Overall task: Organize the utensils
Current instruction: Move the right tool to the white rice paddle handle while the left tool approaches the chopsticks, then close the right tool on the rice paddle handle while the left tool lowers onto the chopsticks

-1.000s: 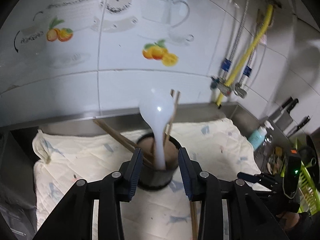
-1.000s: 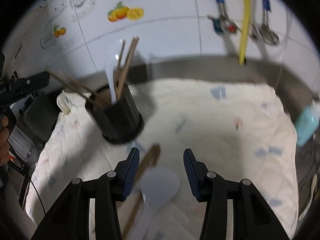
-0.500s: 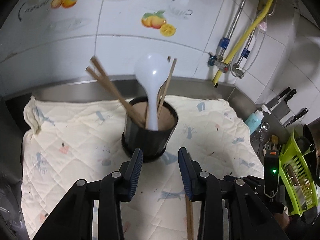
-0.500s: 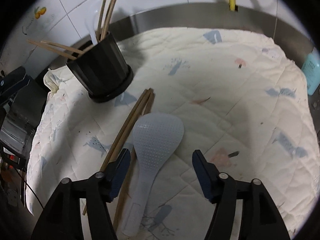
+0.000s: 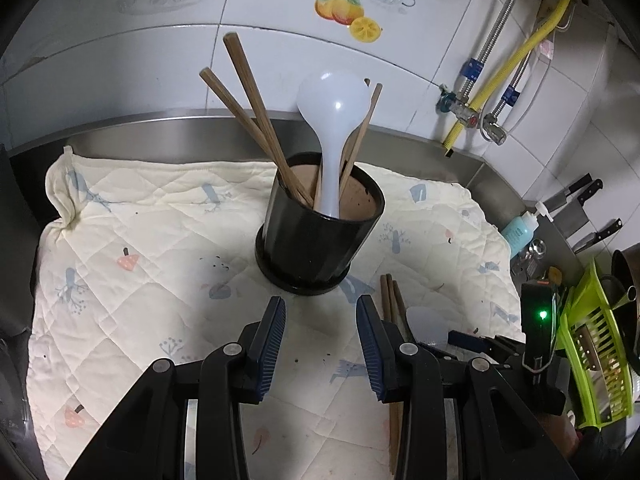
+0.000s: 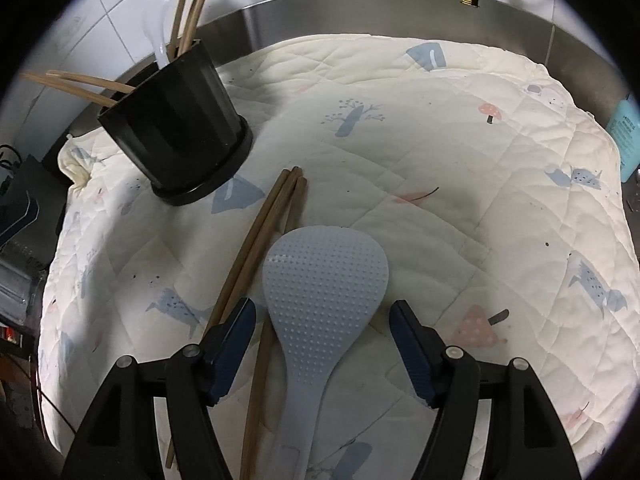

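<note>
A black utensil holder (image 5: 318, 246) stands on the quilted mat (image 5: 140, 240), holding a white ladle (image 5: 334, 120) and several wooden chopsticks (image 5: 256, 120). My left gripper (image 5: 320, 340) hovers just in front of the holder, open and empty. In the right wrist view the holder (image 6: 176, 128) sits at the upper left. A pale blue rice paddle (image 6: 320, 300) lies flat on the mat beside loose wooden chopsticks (image 6: 260, 248). My right gripper (image 6: 322, 338) is low over the paddle with its jaws open wide on either side of the paddle's blade, pads not touching it.
A steel counter rim (image 5: 160, 132) and tiled wall lie behind the mat. To the right stand a blue soap bottle (image 5: 520, 228), knives (image 5: 580, 208) and a green dish rack (image 5: 592, 340). Gas pipes (image 5: 500, 80) run up the wall.
Both grippers have sunk toward the mat. The right jaws have spread wider and now straddle the rice paddle's blade. The holder looks nearer and lower in the left view.
</note>
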Available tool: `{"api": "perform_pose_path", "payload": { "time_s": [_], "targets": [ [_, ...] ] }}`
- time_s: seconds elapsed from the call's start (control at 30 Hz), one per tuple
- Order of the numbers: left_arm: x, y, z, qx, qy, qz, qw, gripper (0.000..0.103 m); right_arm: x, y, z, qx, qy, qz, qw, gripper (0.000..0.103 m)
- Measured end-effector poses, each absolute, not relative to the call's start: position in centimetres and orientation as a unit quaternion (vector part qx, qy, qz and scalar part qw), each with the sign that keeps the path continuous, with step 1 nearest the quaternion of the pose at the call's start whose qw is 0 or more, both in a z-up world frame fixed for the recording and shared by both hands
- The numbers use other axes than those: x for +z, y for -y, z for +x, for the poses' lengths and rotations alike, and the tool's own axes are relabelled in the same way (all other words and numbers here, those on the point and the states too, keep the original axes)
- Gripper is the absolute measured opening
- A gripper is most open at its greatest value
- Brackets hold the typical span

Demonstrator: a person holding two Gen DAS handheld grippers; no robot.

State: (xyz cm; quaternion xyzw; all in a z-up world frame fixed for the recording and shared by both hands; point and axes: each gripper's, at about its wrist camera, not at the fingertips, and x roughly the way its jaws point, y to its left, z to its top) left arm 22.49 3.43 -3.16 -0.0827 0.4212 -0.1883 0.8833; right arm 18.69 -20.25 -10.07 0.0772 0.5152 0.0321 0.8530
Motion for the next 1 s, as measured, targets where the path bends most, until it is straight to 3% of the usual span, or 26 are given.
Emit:
{"api": "perform_pose_path", "payload": {
  "time_s": [0.3,0.4,0.8,0.9,0.97,1.0],
  "targets": [
    [-4.1,-1.5,22.6,-0.21,-0.437,-0.063,0.872,0.04,-10.2,20.1,19.0,0.02,-0.514,0.057,0.855,0.076],
    [-4.6,-0.5,22.7,-0.223,-0.448,-0.056,0.864,0.04,-10.1,20.4,19.1,0.019,-0.512,0.061,0.856,0.069],
    [-8.5,5.2,24.7,-0.259,-0.498,-0.019,0.828,0.04,-9.6,22.5,17.9,0.022,-0.504,0.085,0.859,0.069],
    [-9.5,6.9,25.4,-0.265,-0.5,-0.003,0.825,0.036,-9.5,23.2,17.4,0.018,-0.504,0.092,0.859,0.069],
    [-10.5,8.1,26.1,-0.268,-0.506,0.01,0.82,0.025,-9.3,23.6,17.1,0.019,-0.502,0.096,0.86,0.069],
    [-10.9,8.5,26.4,-0.268,-0.511,0.012,0.817,0.024,-9.3,23.6,17.0,0.019,-0.501,0.095,0.86,0.069]
  ]
}}
